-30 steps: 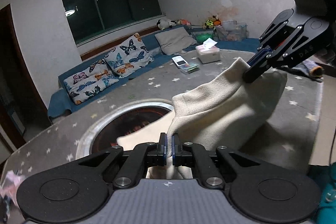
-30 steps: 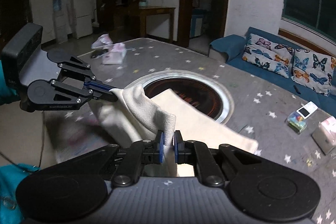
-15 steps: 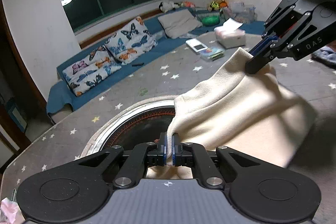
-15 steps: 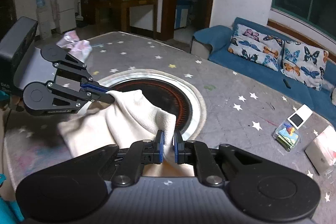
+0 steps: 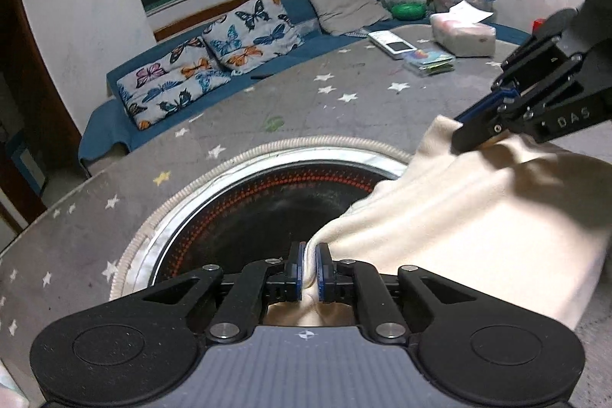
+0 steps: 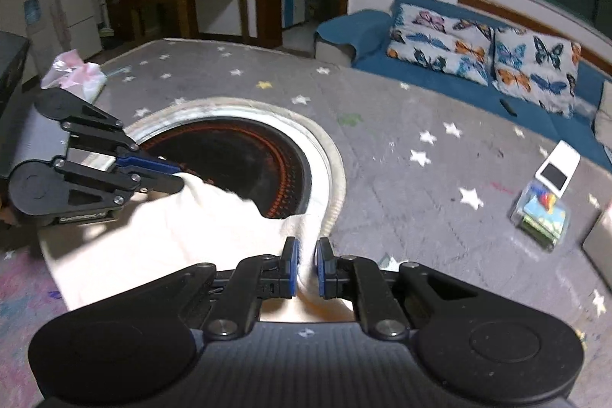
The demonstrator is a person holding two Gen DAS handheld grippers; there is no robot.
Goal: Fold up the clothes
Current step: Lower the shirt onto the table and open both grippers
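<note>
Because the jaws of the left gripper have just been opening a little, with a fold of the cream garment caught narrowly between them, a slip at this near corner is judged the first risk. If that corner were dropped early, the edge would land crooked and the fold would be skewed. The jaws of the right gripper are set narrow and closed on the other corner, so the cloth is hung between the two tools. Its lower part is laid on the grey starred desk, at the near right of the round black recess.

A second risk is posed by that recess. The garment's edge is draped over its rim, and loose cloth could be let sag into the hollow or be snagged on the corded border if it were dragged flat. Uneven lowering of the two corners would also leave ripples trapped in the upper layer.

Farther off, the white device, the card packet and the tissue box are set well apart from the cloth, so no disturbance of them is expected.
</note>
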